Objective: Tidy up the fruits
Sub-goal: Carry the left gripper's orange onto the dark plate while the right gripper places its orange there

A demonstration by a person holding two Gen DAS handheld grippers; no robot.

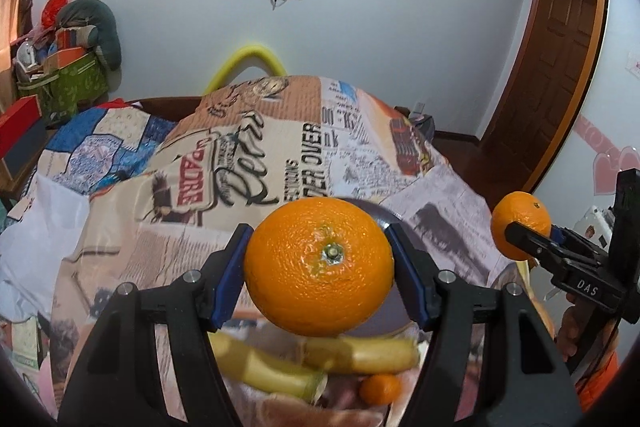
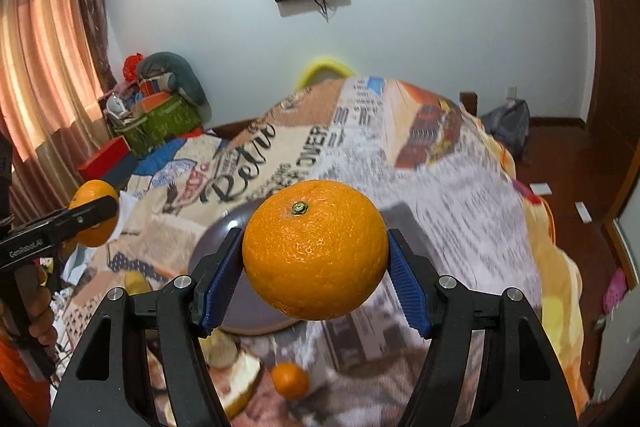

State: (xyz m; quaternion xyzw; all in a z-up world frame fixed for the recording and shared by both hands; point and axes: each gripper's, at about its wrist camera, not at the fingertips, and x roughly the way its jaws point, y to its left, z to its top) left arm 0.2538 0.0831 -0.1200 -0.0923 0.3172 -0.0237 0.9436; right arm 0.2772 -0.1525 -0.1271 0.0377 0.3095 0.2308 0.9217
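Observation:
My left gripper (image 1: 319, 239) is shut on a large orange (image 1: 319, 265), its blue pads pressing both sides, held in the air over the patterned cloth. In the right wrist view my right gripper (image 2: 315, 247) is likewise shut on a second orange (image 2: 315, 259), stem up. Each gripper shows in the other's view: the right one (image 1: 516, 229) with its orange (image 1: 524, 211) at the far right, the left one (image 2: 108, 211) with its orange (image 2: 94, 195) at the far left. Below lie two bananas (image 1: 360, 351) and a small mandarin (image 1: 380, 389) (image 2: 290, 379).
A dark purple plate (image 2: 216, 239) (image 1: 380, 213) rests on the newspaper-print cloth (image 1: 280, 155) beneath the oranges. A cut pale fruit (image 2: 236, 379) lies near the mandarin. A person's hand (image 2: 38, 319) grips the left tool. Boxes and bags (image 1: 68, 75) pile up at the back left.

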